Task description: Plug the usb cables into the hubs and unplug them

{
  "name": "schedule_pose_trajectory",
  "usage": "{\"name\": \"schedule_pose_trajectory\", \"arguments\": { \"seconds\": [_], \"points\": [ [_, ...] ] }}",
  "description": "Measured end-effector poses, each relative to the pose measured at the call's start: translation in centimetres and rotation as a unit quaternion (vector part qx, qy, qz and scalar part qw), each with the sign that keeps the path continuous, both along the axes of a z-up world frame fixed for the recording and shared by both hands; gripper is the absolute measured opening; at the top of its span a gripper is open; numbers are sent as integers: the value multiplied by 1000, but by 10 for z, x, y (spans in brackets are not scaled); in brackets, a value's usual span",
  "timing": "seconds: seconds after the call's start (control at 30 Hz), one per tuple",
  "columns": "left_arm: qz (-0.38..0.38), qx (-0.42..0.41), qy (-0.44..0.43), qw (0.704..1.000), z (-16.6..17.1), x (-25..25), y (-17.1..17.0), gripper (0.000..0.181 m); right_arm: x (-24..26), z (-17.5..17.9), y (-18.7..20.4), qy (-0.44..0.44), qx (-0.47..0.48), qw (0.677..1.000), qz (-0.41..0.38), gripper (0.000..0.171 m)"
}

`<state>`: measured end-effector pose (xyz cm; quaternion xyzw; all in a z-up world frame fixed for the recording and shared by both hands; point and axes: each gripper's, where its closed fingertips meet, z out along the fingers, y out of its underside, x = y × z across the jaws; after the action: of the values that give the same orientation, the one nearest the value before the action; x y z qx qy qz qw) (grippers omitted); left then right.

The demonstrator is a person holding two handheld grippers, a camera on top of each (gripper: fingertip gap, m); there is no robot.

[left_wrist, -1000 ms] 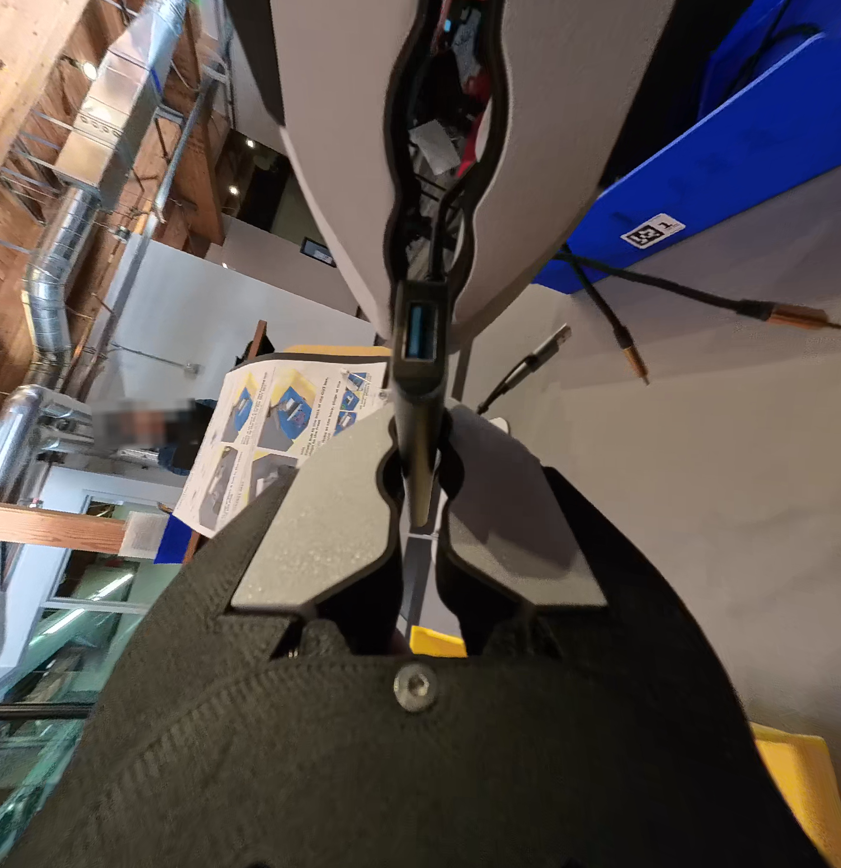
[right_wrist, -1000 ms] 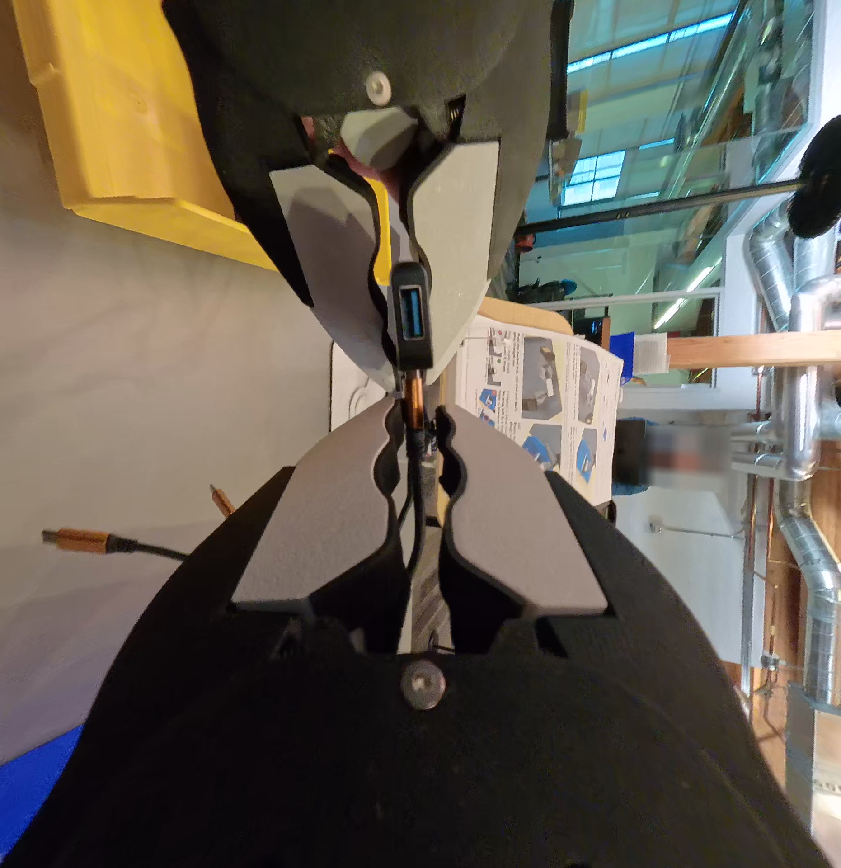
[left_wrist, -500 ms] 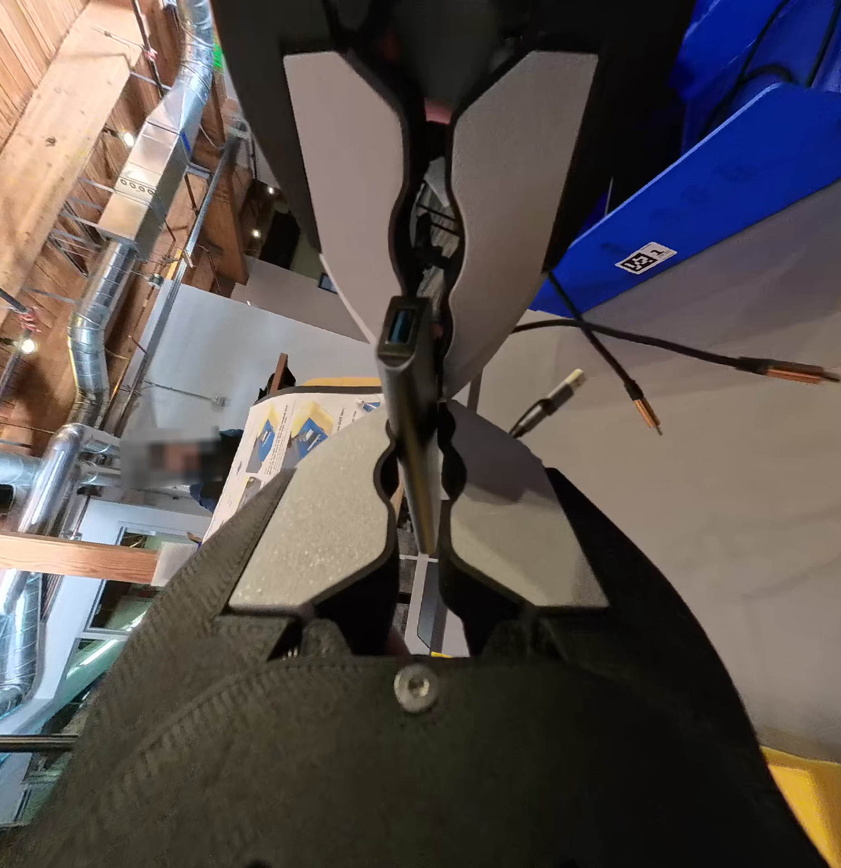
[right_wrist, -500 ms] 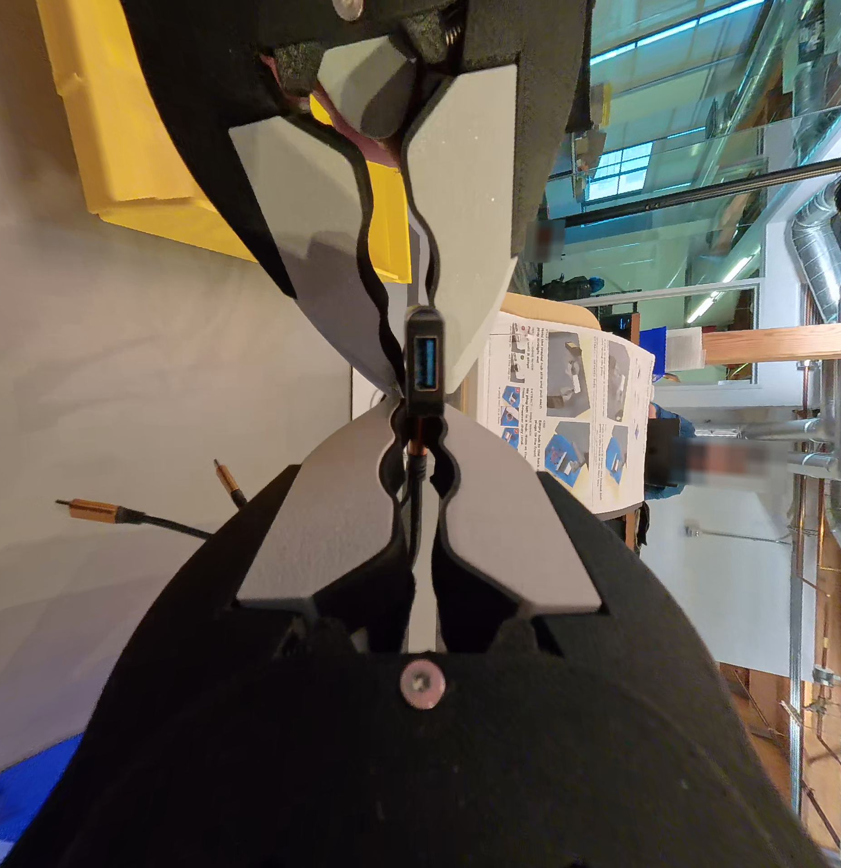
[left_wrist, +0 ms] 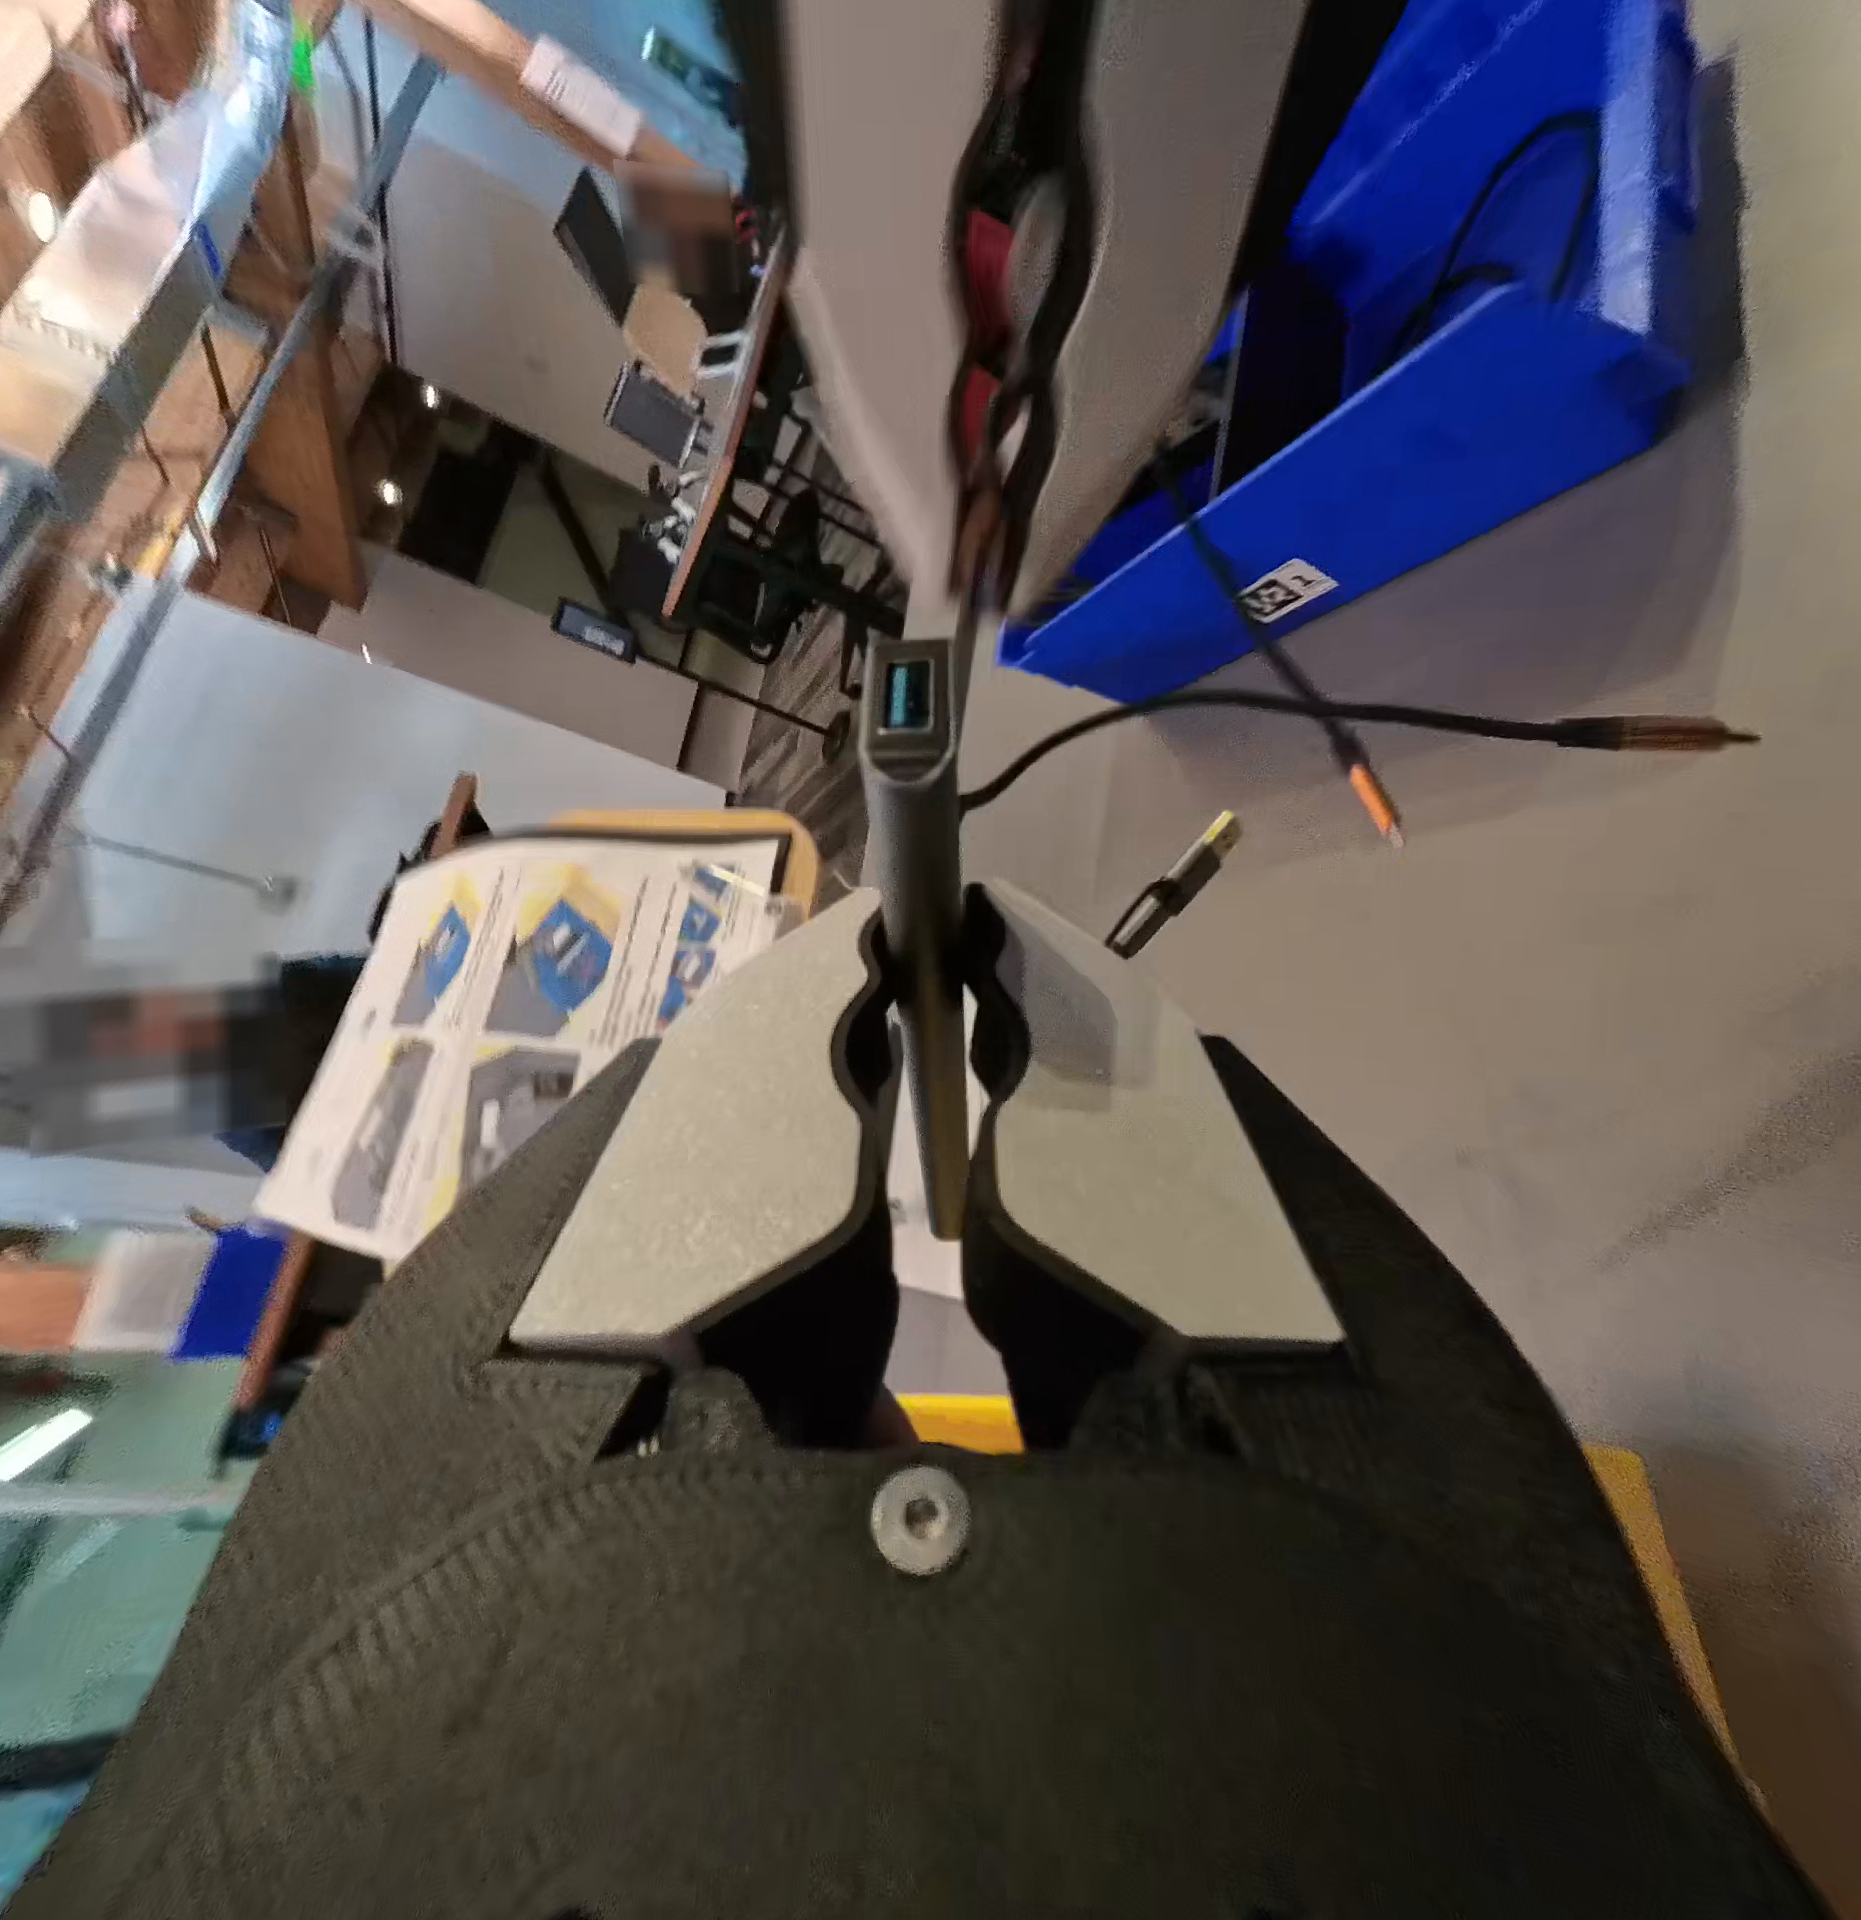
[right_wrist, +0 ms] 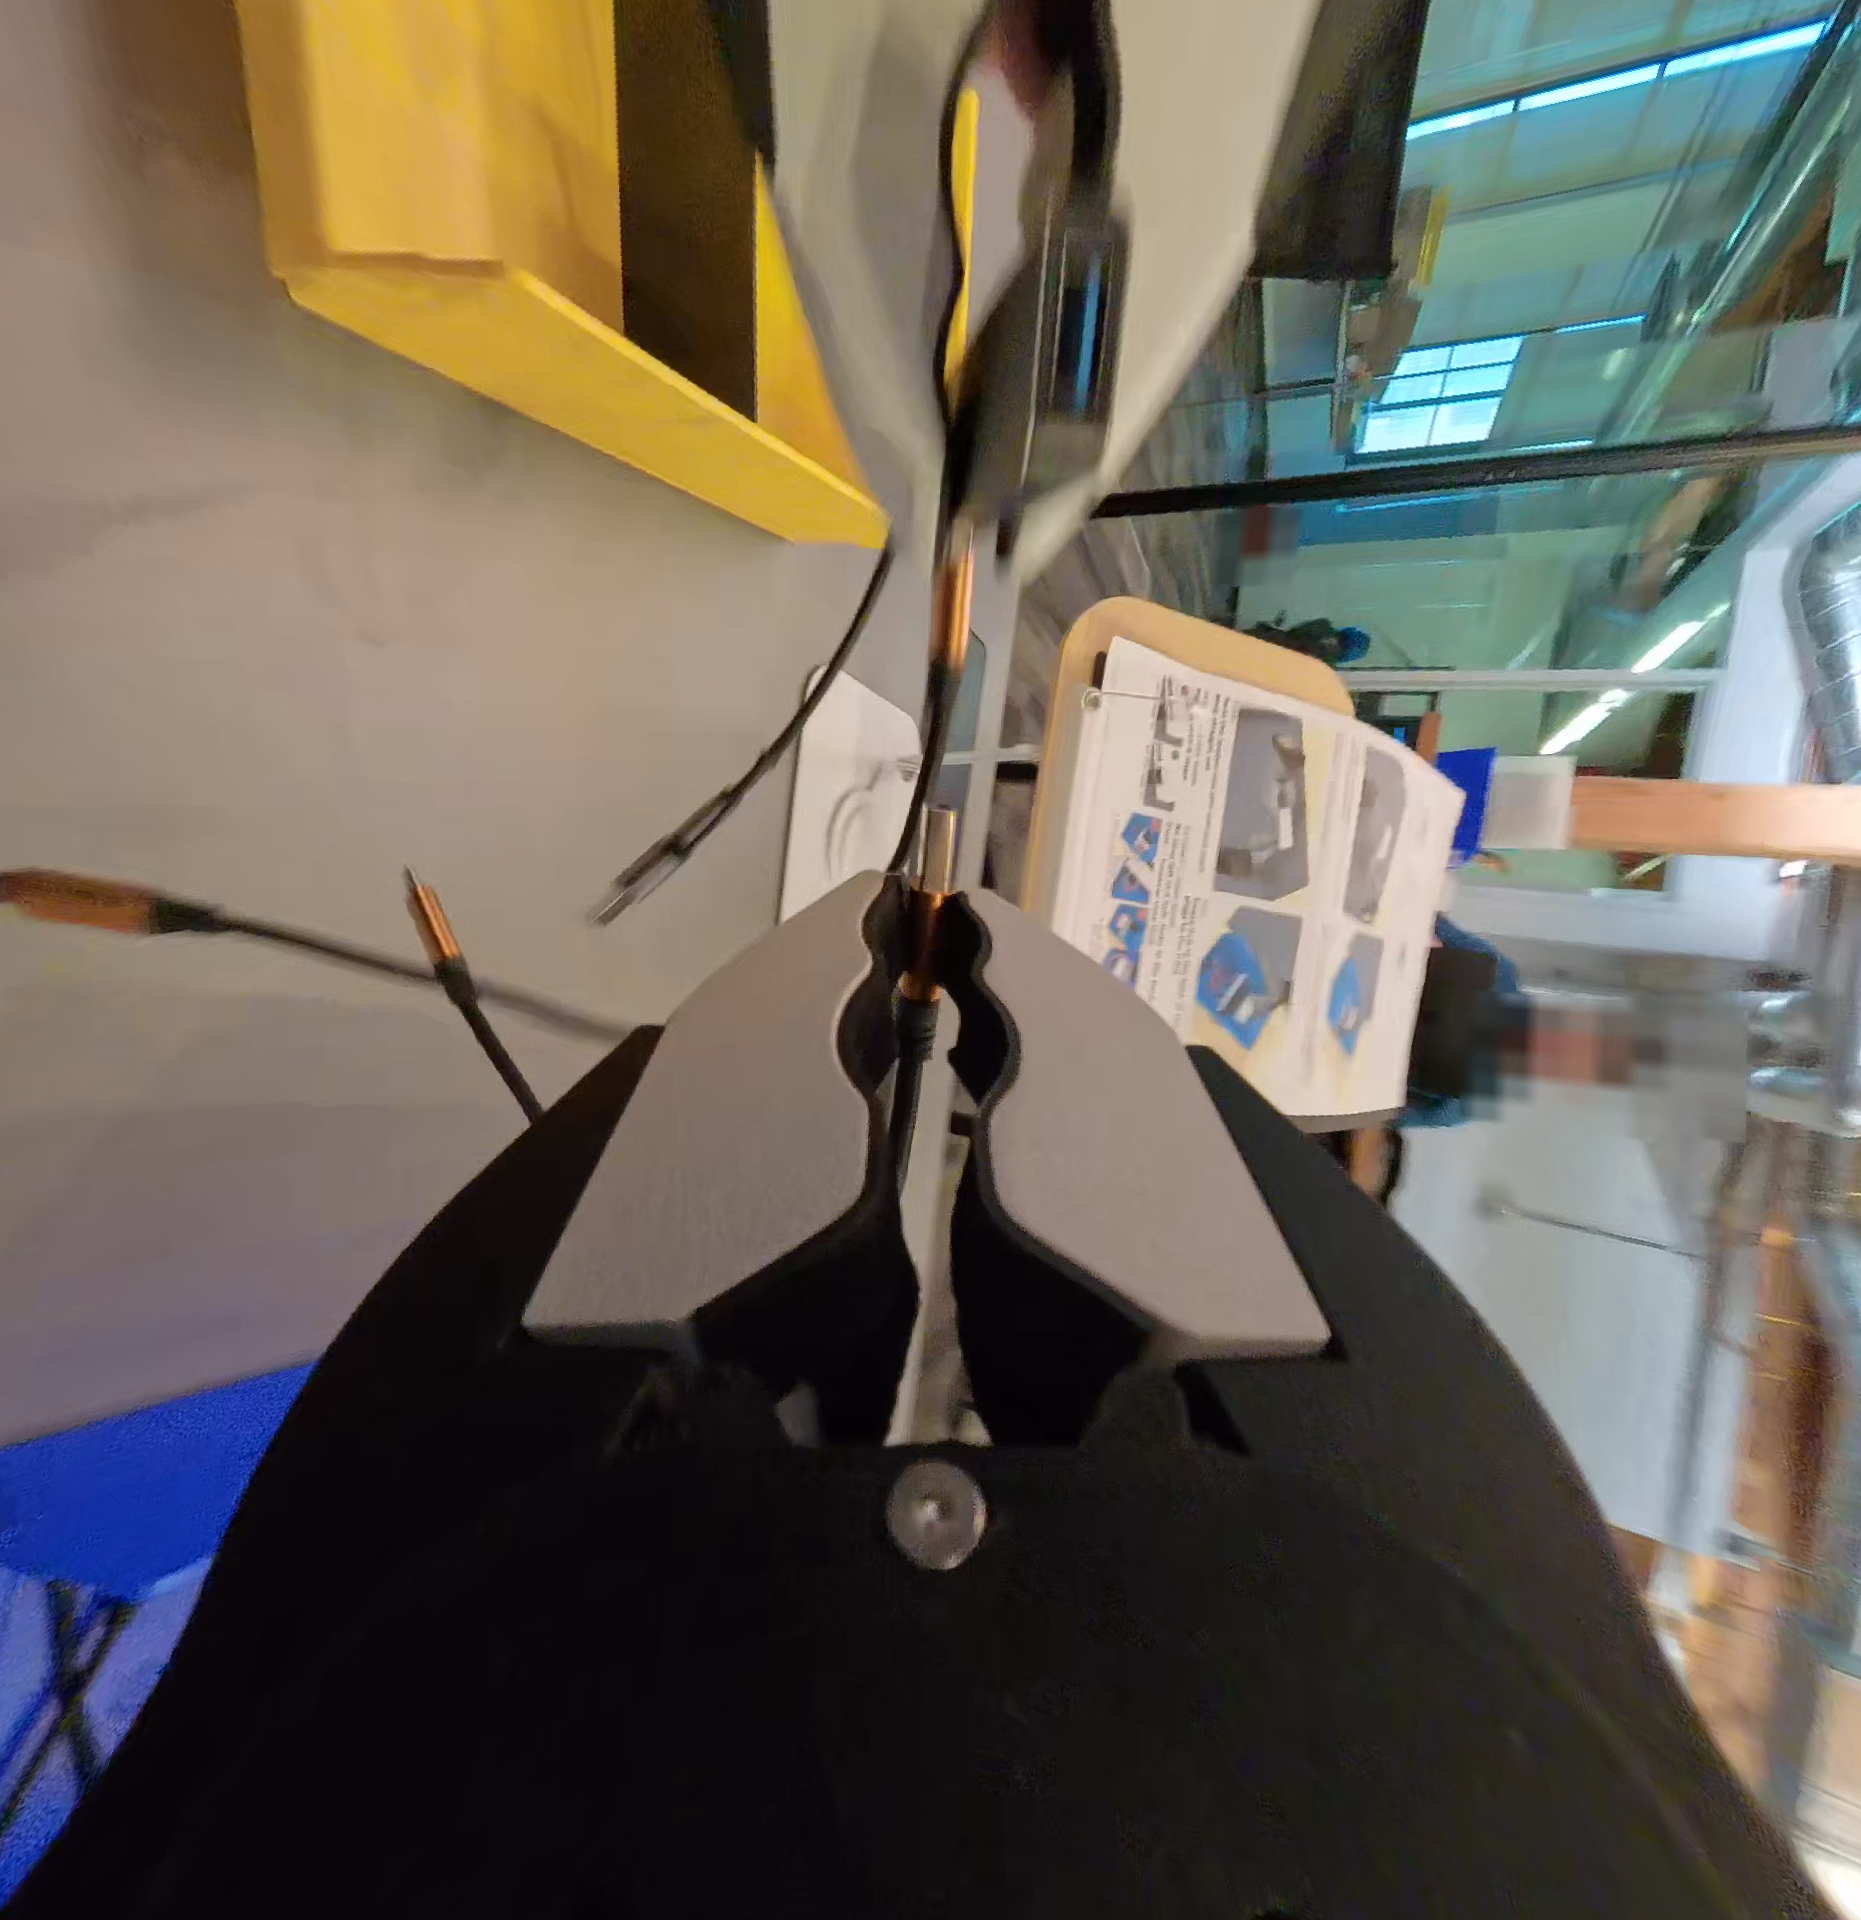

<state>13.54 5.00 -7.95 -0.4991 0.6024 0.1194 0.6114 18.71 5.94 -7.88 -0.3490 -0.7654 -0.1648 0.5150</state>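
While the left gripper (left_wrist: pixel 924 914) clamps a slim dark grey USB hub (left_wrist: pixel 913 831) between its fingertips, the hub's long axis runs straight out along the fingers, and its far end, which carries a blue-lined port, faces away from the camera. In the left wrist view the hub stands clear of the blurred right gripper (left_wrist: pixel 1019 582) beyond it, with open air between the port and those grey fingers. The right gripper is clenched on a copper-sleeved USB plug (right_wrist: pixel 924 914); the plug's long axis also follows the fingers, its silver metal tip pointing forward and its black cable trailing back between the pads. In the right wrist view the left gripper (right_wrist: pixel 993 520) appears beyond, smeared by motion, with the hub in it seen as a dark bar; a second copper plug (right_wrist: pixel 952 613) hangs below that bar, but whether it is seated in a port cannot be told. Both views are turned sideways, so the grey table (left_wrist: pixel 1528 1039) stands as a vertical plane on one side; each gripper is therefore held rolled over and level, facing the other above the table. On the table lie loose cables with copper ends (left_wrist: pixel 1653 734) and a dark USB plug (left_wrist: pixel 1180 883), near a blue bin (left_wrist: pixel 1425 436). A yellow bin (right_wrist: pixel 593 384) lies on the opposite side. A printed sheet on a clipboard (right_wrist: pixel 1269 894) stands beyond the table edge.
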Motion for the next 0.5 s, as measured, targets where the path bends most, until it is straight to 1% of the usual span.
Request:
{"name": "schedule_pose_trajectory", "arguments": {
  "seconds": [0.03, 0.07, 0.13, 0.2, 0.27, 0.33, 0.4, 0.5],
  "points": [
    [3, -7, -16, 1000, 7, -10, 1, 11, 8, 5, 1, 17, -25, 1000, 9, 6],
    [4, 4, -18, 1000, 16, -13, -1, 11, 13, 9, 3, 20, -33, 999, 10, 7],
    [3, 22, -8, 1000, 32, -8, -7, 11, 23, 19, 10, 23, -36, 999, -11, 6],
    [6, 27, -23, 999, 40, -9, -6, 11, 37, 32, 20, 50, -54, 997, -36, 7],
    [18, 11, -26, 999, 33, -18, -1, 11, 56, 44, 28, 95, -85, 991, -52, 6],
    [32, 17, -20, 999, 28, -27, 5, 11, 79, 49, 38, 136, -115, 981, -79, 6],
    [35, 24, -13, 999, 29, -27, 5, 11, 103, 48, 47, 176, -150, 967, -104, 6],
    [36, 26, 1, 999, 28, -24, 4, 11, 138, 36, 58, 222, -212, 940, -148, 6]
  ]
}}
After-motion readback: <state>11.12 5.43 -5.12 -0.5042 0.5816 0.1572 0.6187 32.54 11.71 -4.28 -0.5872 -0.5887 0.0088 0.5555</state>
